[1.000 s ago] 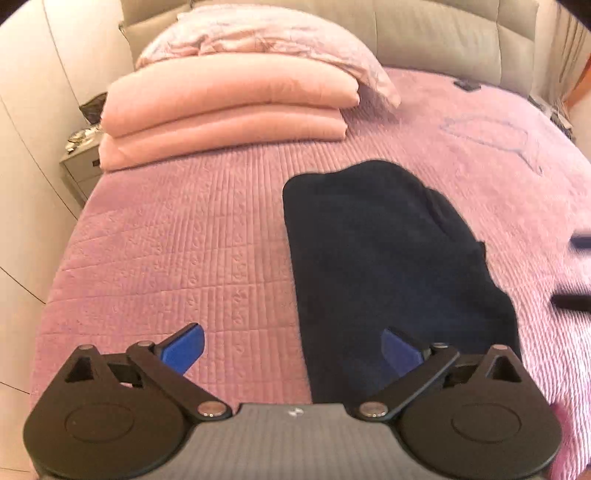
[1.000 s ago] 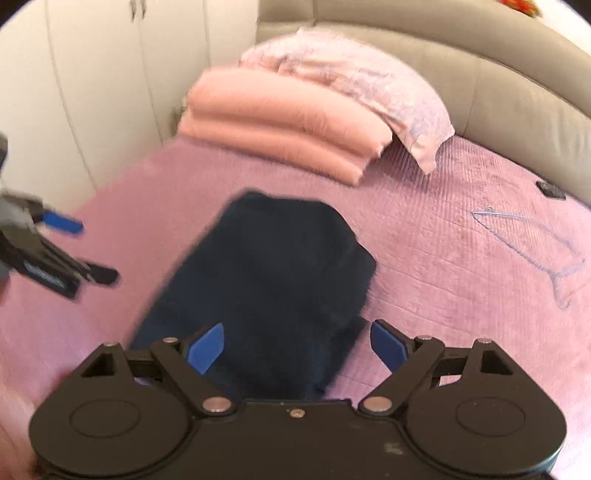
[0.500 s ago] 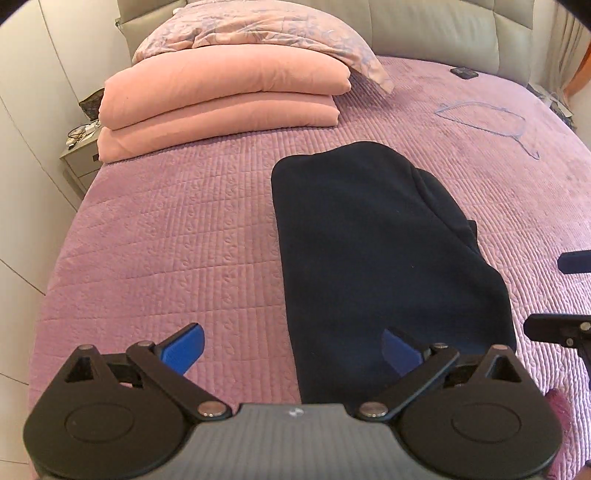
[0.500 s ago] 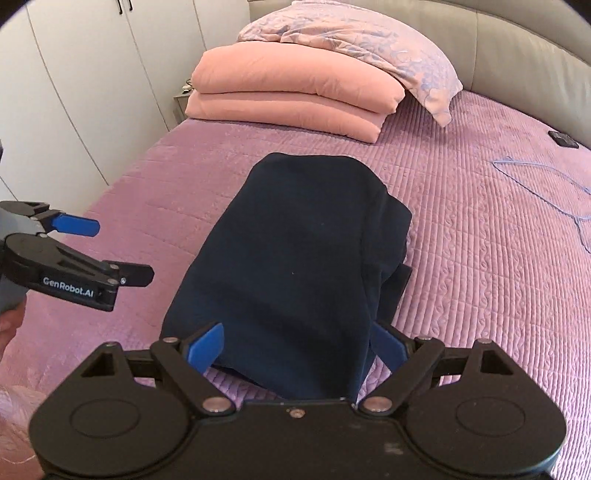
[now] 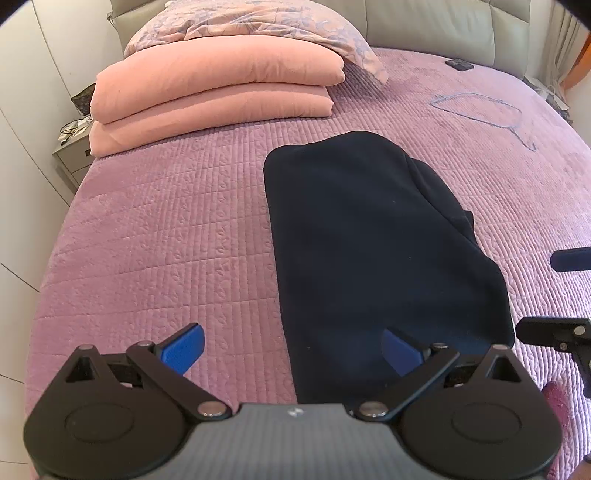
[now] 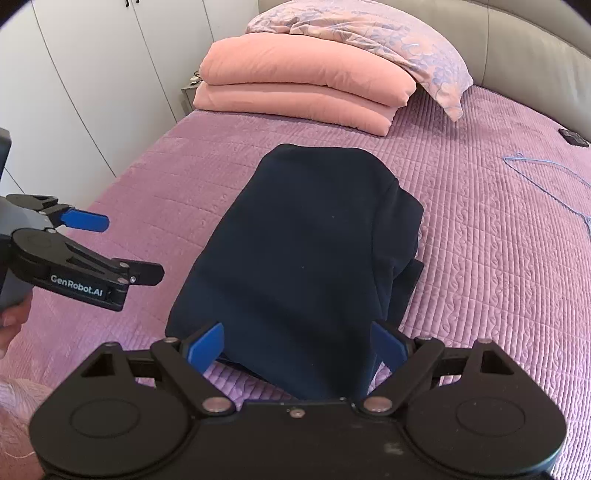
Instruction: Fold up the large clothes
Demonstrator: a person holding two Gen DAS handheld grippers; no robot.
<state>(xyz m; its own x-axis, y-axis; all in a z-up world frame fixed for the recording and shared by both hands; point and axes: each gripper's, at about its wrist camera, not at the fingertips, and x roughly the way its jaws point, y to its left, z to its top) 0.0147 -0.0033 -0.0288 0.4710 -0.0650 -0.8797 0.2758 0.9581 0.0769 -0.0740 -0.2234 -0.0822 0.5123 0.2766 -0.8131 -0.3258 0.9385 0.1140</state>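
A dark navy garment (image 5: 373,240) lies folded into a long panel on the purple quilted bed (image 5: 166,240); it also shows in the right wrist view (image 6: 303,254). My left gripper (image 5: 291,350) is open and empty, hovering over the garment's near left edge; it also appears at the left of the right wrist view (image 6: 122,251). My right gripper (image 6: 295,345) is open and empty, hovering over the garment's near end; its fingers (image 5: 554,291) show at the right edge of the left wrist view.
Two folded pink blankets (image 5: 218,88) and a floral pillow (image 5: 258,22) sit at the head of the bed. A light blue wire hanger (image 5: 491,110) and a small black device (image 5: 460,64) lie at the far right. White wardrobes (image 6: 92,74) stand on the left.
Both grippers have drawn back and steadied, so more of the bed shows. The garment lies as before. Both grippers stay open.
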